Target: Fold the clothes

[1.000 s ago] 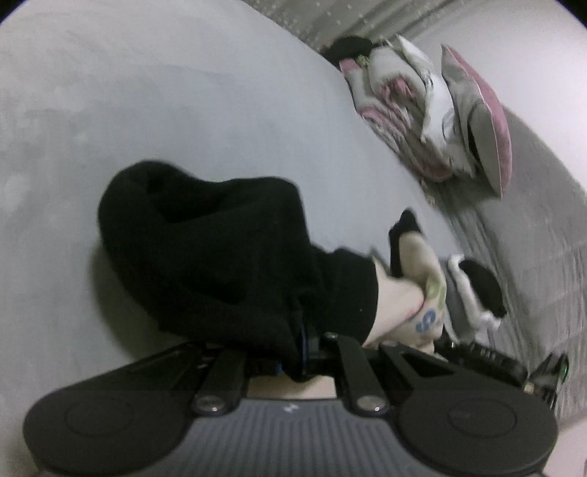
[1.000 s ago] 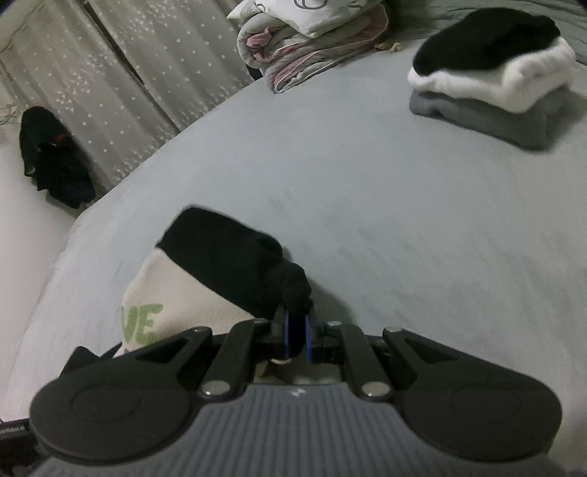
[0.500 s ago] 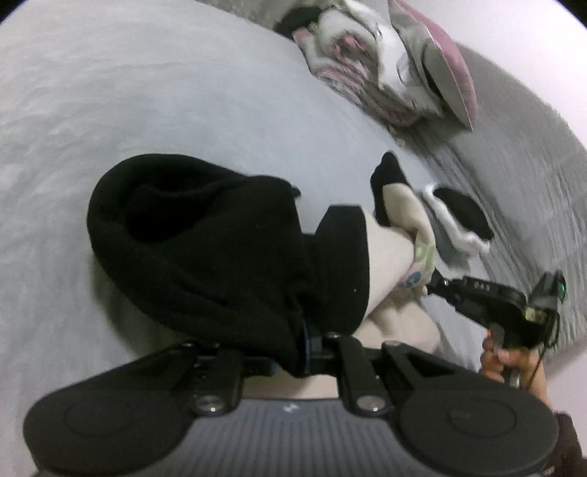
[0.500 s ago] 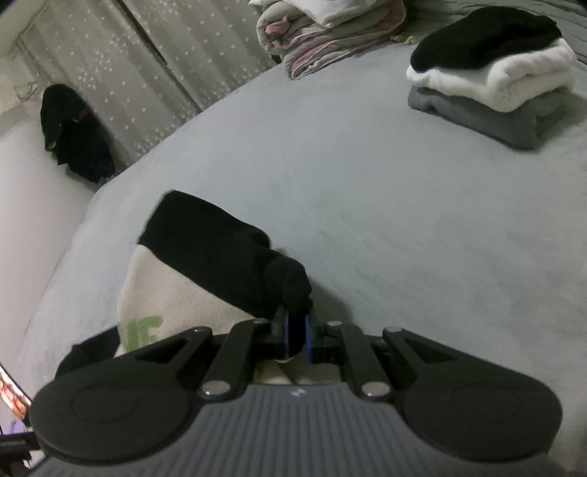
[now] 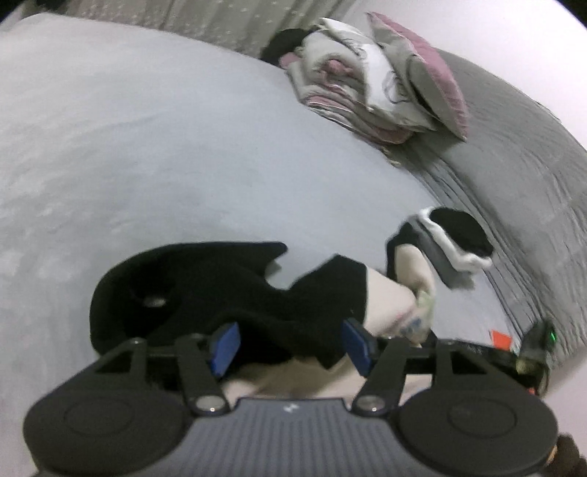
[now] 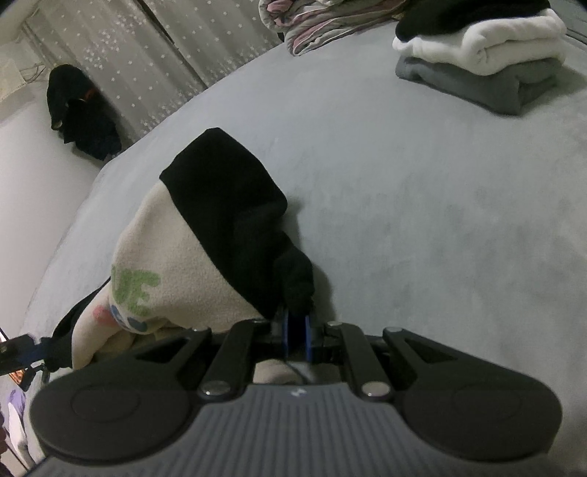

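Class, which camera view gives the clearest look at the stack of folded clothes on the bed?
The right wrist view. The stack sits at upper right, sharp enough to separate its black, white and grey layers, though the frame edge crops the black top. The left wrist view shows the same stack farther off, small and blurred, beside the cream and black garment.

A cream sweatshirt with black sleeves and hood lies bunched on the grey bed, green lettering showing.

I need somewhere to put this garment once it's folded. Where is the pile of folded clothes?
In the right wrist view the stack of folded clothes sits at upper right on the grey bed, right of the striped bedding and well beyond the black-and-cream garment.
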`<state>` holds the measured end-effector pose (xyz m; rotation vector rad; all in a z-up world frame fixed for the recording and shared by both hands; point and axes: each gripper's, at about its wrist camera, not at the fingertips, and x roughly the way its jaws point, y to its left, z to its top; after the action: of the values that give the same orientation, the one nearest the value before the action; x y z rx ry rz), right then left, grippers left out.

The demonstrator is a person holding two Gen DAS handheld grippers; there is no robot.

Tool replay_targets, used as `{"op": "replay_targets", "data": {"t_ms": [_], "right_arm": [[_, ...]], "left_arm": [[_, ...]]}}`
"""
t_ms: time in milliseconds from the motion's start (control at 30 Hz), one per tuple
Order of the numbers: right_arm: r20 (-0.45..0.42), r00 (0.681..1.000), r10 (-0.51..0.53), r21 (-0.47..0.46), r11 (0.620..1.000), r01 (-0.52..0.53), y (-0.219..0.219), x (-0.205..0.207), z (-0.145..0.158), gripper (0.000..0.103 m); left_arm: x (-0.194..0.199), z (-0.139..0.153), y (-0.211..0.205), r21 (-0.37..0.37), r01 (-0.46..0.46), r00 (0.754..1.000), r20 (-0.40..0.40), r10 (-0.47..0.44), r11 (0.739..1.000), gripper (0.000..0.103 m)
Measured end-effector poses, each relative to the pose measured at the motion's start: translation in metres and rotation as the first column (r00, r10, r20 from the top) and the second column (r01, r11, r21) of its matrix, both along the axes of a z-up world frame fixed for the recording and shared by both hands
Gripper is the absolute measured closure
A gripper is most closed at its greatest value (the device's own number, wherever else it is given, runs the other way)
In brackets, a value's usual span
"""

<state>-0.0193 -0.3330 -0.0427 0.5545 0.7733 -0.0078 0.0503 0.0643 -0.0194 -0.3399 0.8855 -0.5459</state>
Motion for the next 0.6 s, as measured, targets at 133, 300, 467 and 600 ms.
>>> {"op": "replay_targets", "data": {"t_ms": [133, 300, 467, 600], "right_arm": [[-0.012, 1.000, -0.004, 0.023, 1.000, 0.005, -0.001, 0.002, 0.000, 0.093], [-0.019, 1.000, -0.002, 0.050, 0.999, 0.003, -0.002, -0.001, 0.000, 0.093], [-0.022, 1.000, -0.001, 0.074, 0.997, 0.002, -0.009, -0.005, -0.001, 0.093], [-0.030, 0.999, 0.010, 0.101, 0.995, -0.007, -0.014, -0.011, -0.002, 0.091]], "left_arm": [[0.019, -0.004, -0.007, 0.008, -0.066, 0.998, -0.014, 0.066, 0.998, 0.040], [0.035, -0.007, -0.012, -0.002, -0.128, 0.991, -0.035, 0.128, 0.992, 0.040], [0.036, 0.001, -0.011, -0.049, -0.149, 0.989, -0.014, 0.148, 0.988, 0.038], [0.036, 0.000, -0.012, -0.032, -0.157, 0.988, -0.002, 0.157, 0.987, 0.036]]}}
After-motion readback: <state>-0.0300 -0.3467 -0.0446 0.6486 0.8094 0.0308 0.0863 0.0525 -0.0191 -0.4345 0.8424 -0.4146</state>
